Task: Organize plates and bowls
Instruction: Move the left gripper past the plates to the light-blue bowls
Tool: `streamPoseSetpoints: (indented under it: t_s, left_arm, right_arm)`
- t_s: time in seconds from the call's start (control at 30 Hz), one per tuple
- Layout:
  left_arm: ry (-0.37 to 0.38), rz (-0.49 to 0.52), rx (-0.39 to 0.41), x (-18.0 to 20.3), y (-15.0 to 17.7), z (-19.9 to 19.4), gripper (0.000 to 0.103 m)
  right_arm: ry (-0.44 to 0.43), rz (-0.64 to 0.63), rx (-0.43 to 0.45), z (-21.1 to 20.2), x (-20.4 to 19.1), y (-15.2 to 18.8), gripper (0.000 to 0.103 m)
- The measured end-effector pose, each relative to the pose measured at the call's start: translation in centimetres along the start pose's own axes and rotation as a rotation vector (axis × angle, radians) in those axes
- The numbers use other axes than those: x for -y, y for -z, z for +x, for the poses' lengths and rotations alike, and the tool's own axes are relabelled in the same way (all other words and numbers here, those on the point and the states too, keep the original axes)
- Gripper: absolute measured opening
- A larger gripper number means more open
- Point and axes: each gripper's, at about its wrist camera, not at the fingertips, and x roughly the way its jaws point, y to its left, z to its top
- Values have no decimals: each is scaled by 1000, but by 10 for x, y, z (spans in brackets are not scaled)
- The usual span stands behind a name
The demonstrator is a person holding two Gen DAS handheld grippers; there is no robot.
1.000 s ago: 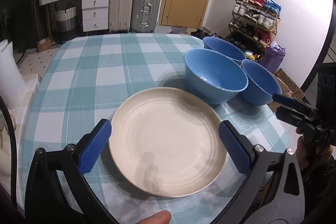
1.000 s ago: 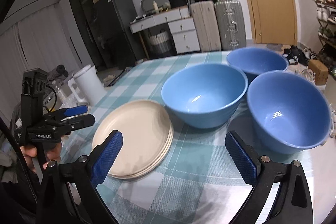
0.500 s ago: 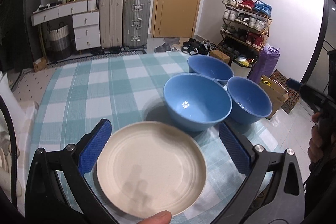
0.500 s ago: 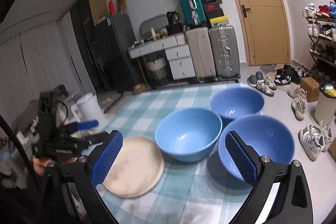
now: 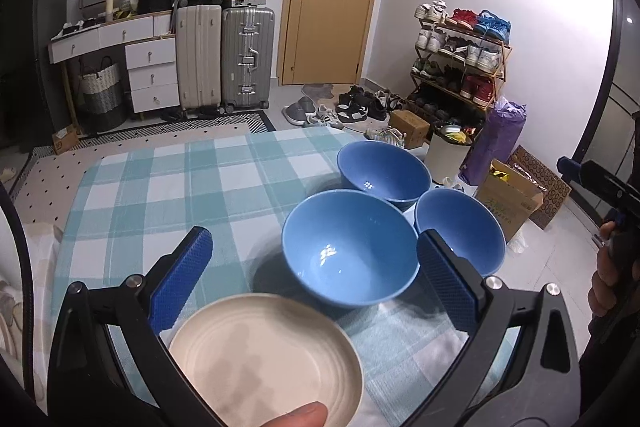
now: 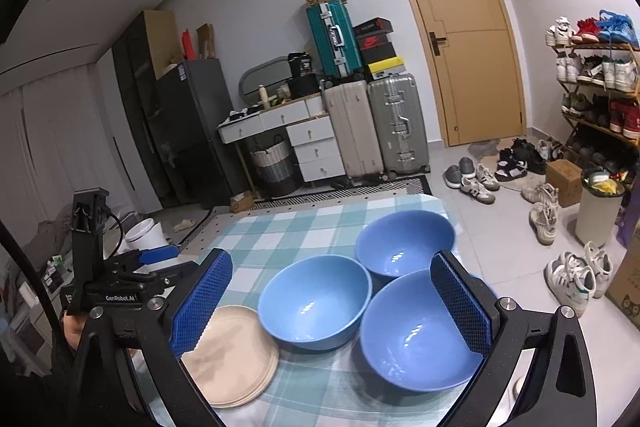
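Observation:
Three blue bowls stand close together on the checked tablecloth (image 5: 160, 195): a middle bowl (image 5: 350, 259), a far bowl (image 5: 383, 173) and a right bowl (image 5: 460, 231). A stack of cream plates (image 5: 264, 359) lies nearest me on the left. My left gripper (image 5: 316, 283) hangs open above the plates and middle bowl, holding nothing. In the right wrist view my right gripper (image 6: 332, 307) is open high over the middle bowl (image 6: 316, 301), the near bowl (image 6: 416, 335) and the far bowl (image 6: 402, 243), with the plates (image 6: 230, 355) at lower left.
The table's right edge runs just past the bowls, with floor, a bin (image 5: 450, 155) and boxes (image 5: 508, 195) beyond. Suitcases (image 5: 224, 55), drawers (image 5: 152, 67) and a shoe rack (image 5: 460, 63) line the room's far side. A white bucket (image 6: 146, 233) stands left of the table.
Both grippers have risen and pulled back from the table, so plates and bowls look smaller and lower. Both stayed open; the dishes have not moved.

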Motion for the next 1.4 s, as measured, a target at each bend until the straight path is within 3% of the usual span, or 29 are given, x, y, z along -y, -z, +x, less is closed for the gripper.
streamPoseSetpoints:
  t_s: [0.33,0.93,1.4]
  left_arm:
    - [40,19,-21,17,-40,40,102]
    - [49,51,-76,29,-93,141,102]
    - [60,44,-181,26,-102,235,102]
  right_arm:
    - [49,22,-13,5,32,-23,102]
    - [139,42,-80,66,76,-60,102]
    - [201,70,-179,123,112,-64,102]
